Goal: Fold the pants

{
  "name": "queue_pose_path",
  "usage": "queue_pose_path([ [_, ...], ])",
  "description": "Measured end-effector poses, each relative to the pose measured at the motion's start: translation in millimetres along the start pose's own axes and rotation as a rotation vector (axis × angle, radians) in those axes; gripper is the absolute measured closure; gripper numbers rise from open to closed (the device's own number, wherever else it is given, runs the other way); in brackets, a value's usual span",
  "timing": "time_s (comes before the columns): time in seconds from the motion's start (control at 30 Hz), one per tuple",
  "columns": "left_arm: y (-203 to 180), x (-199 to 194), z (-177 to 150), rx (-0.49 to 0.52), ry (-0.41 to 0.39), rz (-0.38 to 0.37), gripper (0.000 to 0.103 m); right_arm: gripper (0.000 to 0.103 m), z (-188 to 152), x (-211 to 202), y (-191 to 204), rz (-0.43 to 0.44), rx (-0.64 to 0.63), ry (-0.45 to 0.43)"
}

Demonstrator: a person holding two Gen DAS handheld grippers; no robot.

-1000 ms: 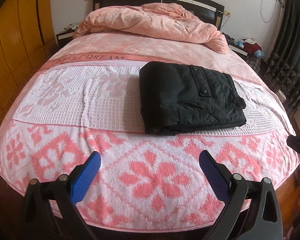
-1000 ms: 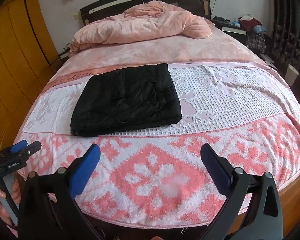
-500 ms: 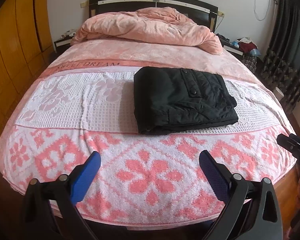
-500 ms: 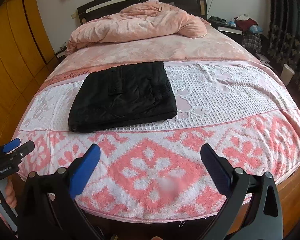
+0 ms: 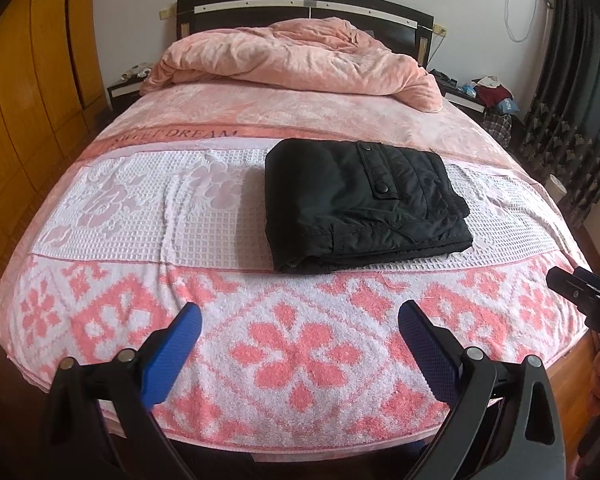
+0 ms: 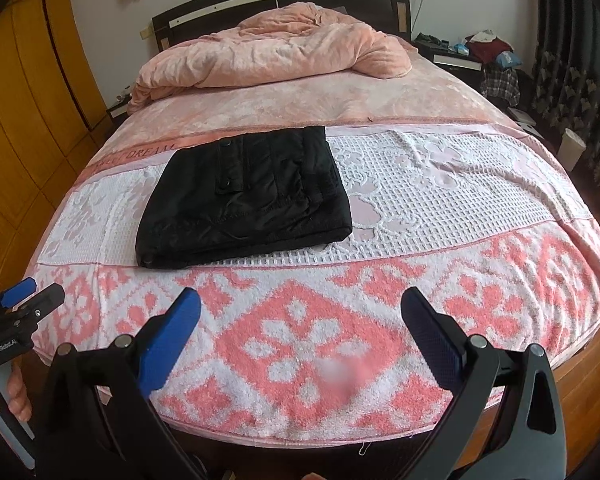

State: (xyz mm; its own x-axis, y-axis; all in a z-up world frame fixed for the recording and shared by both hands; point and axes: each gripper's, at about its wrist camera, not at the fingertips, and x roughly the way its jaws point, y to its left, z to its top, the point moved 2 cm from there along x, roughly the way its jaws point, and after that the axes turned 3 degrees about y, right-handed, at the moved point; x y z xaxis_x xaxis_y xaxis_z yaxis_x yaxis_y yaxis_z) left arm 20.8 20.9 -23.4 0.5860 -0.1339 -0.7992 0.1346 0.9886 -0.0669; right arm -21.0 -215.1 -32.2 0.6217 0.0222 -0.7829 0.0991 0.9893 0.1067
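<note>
Black pants (image 5: 360, 204) (image 6: 244, 200) lie folded into a compact rectangle on the white waffle band of the bed cover, with a snap-button pocket flap facing up. My left gripper (image 5: 300, 320) hangs open over the foot of the bed, well short of the pants, nothing between its blue pads (image 5: 172, 356). My right gripper (image 6: 300, 312) is also open and empty, back from the pants over the pink flower pattern. Each view catches the other gripper at its edge: the right one (image 5: 580, 292) and the left one (image 6: 20, 308), held by a hand.
The bed (image 5: 100, 320) carries a pink and white patterned cover. A crumpled pink duvet (image 5: 292, 60) is heaped at the headboard. Orange wardrobe doors (image 5: 28, 100) run along the left. Cluttered nightstands (image 6: 460, 56) and dark curtains (image 5: 572, 120) stand at the right.
Both grippers have drawn back and up from the bed, so the folded pants look smaller and farther away. The pants themselves have not moved.
</note>
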Motion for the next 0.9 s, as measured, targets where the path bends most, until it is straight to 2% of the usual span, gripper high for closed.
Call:
queue_pose_path([
  [0.9,-1.5,4.9,-1.6,0.006,0.013,0.007,0.004,0.003,-1.2,6.6,-3.5,-0.002,0.004,0.008],
])
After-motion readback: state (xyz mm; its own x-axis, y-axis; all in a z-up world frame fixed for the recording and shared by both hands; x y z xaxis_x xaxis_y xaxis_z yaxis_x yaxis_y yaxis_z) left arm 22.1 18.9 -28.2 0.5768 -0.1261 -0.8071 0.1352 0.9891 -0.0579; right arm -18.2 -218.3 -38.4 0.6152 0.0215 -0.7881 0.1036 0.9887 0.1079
